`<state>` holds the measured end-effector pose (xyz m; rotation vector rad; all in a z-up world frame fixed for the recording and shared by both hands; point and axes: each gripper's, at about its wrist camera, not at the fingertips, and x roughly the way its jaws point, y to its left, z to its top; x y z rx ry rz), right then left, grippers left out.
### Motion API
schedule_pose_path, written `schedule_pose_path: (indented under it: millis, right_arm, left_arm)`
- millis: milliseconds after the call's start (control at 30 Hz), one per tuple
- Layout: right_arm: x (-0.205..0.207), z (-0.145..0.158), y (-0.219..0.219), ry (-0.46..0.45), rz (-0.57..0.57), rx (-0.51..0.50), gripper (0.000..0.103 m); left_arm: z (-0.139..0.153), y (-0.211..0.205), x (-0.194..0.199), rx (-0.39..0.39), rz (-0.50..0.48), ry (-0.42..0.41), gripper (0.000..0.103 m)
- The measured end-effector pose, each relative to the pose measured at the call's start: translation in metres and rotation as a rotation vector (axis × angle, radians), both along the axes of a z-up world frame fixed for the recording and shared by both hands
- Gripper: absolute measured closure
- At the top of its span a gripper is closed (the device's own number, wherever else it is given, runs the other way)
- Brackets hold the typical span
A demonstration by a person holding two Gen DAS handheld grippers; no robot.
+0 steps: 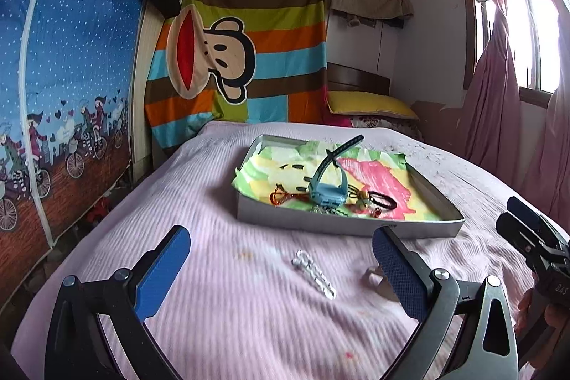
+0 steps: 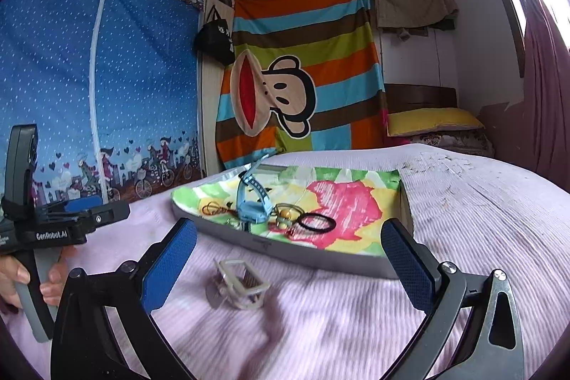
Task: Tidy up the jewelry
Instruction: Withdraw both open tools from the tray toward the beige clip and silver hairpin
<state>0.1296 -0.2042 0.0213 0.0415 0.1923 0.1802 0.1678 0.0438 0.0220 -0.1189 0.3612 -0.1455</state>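
A shallow grey tray (image 1: 320, 225) (image 2: 302, 248) lined with a bright cartoon cloth sits on the bed. In it lie a blue watch (image 1: 329, 191) (image 2: 251, 205), a black hair tie (image 1: 383, 202) (image 2: 317, 223), a red-orange cord piece (image 1: 281, 194) and a small yellow-beaded item (image 2: 285, 212). A clear beaded strand (image 1: 315, 278) lies on the bedspread between the fingers of my open left gripper (image 1: 281, 269). A clear plastic clip (image 2: 240, 284) lies in front of my open right gripper (image 2: 288, 267), toward its left finger. Both grippers are empty.
The pink ribbed bedspread (image 1: 221, 308) covers the bed. A blue printed wardrobe (image 1: 64, 66) stands at the left, a striped monkey cloth (image 1: 242, 59) hangs behind, and a yellow pillow (image 1: 367, 104) and pink curtains (image 1: 498, 102) are at the right. A hand (image 2: 14, 273) holds the left gripper's handle.
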Motion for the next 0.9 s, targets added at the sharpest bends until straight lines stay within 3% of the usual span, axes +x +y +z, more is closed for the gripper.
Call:
schedule_pose_path:
  millis: [500, 900]
  right_arm:
    - [0.003, -0.02, 0.003, 0.074, 0.025, -0.024, 0.001]
    - [0.019, -0.029, 0.006, 0.144, 0.034, -0.02, 0.001]
  left_arm:
    - [-0.018, -0.005, 0.0, 0.052, -0.024, 0.063, 0.0]
    - [-0.027, -0.002, 0.013, 0.048, 0.004, 0.139, 0.0]
